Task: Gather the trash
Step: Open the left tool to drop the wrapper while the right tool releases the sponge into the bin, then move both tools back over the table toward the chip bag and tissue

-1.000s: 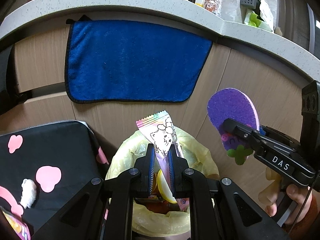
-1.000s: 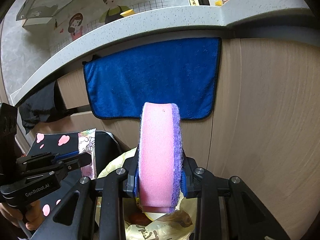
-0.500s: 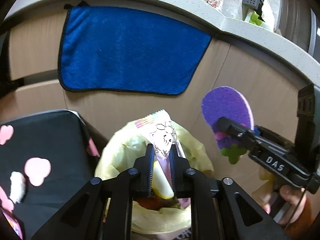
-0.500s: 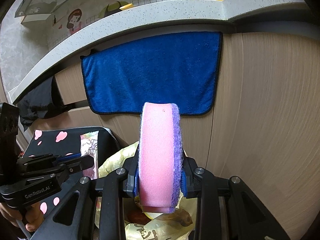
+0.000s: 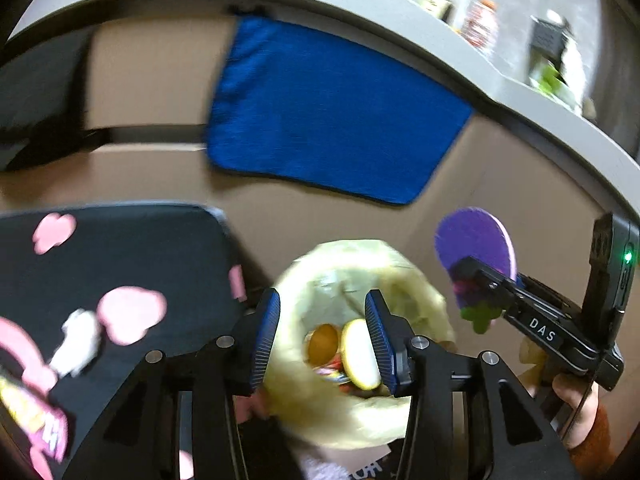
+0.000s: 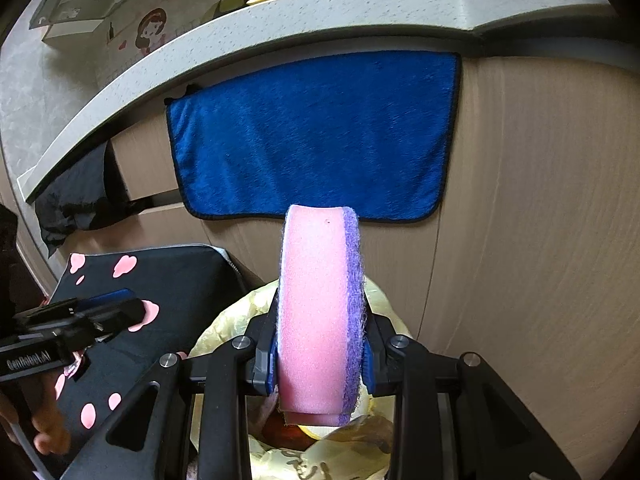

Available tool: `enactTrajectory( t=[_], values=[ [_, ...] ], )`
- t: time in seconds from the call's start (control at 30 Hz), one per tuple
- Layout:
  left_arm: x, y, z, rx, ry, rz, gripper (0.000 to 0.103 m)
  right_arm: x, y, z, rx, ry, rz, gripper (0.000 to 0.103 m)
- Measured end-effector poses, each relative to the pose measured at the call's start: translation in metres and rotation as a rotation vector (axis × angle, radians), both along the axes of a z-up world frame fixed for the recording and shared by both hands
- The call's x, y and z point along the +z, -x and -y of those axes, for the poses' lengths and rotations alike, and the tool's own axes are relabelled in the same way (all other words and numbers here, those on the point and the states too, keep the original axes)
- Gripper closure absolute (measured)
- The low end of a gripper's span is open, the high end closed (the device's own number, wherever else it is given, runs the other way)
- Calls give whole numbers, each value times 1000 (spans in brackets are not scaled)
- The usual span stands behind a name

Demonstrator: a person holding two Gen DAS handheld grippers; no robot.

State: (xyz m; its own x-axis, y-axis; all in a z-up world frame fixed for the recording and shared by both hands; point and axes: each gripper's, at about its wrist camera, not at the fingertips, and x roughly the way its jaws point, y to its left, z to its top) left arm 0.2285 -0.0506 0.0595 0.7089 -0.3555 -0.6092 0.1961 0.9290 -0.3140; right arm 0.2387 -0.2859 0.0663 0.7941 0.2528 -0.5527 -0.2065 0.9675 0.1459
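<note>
My left gripper (image 5: 322, 312) is open and empty above the mouth of a yellow trash bag (image 5: 416, 312). Inside the bag lie food scraps and wrappers (image 5: 344, 354). The snack wrapper it held is out of sight. My right gripper (image 6: 320, 344) is shut on a pink and purple sponge (image 6: 316, 312), held upright above the bag's right side (image 6: 224, 320). The sponge shows in the left wrist view (image 5: 474, 246) to the right of the bag, and the left gripper shows in the right wrist view (image 6: 100, 312) at the left.
A blue towel (image 6: 316, 136) hangs on the wooden cabinet front (image 6: 540, 220) behind the bag, under a grey counter edge (image 6: 240, 28). A black cushion with pink shapes (image 5: 100, 264) lies left of the bag, with a white scrap (image 5: 78, 340) on it.
My left gripper opened and let go of the snack wrapper, which is gone from between its fingers. The left view swung and is blurred. The right gripper kept still with the sponge.
</note>
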Motion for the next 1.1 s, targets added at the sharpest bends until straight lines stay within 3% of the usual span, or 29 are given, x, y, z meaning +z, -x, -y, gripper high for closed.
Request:
enactTrajectory(
  t=[0.1, 0.17, 0.43, 0.6, 0.7, 0.87, 1.1],
  values=[
    [-3, 11, -33, 78, -6, -8, 58, -3, -5, -9, -1, 11, -42, 70],
    [-4, 22, -58, 133, -13, -11, 58, -6, -7, -15, -1, 21, -58, 61],
    [-3, 68, -163, 337, -40, 7, 58, 9, 5, -44, 27, 29, -14, 60],
    [-3, 100, -226, 463, -22, 11, 57, 23, 16, -82, 103, 31, 24, 60],
    [-8, 115, -248, 487, -10, 4, 56, 26, 19, -113, 160, 43, 31, 60],
    [-33, 128, -269, 494, 58, -92, 56, 26, 25, -160, 234, 55, 33, 60],
    [-80, 118, -264, 481, 194, -269, 56, 14, 30, -205, 298, 84, 11, 60]
  ],
)
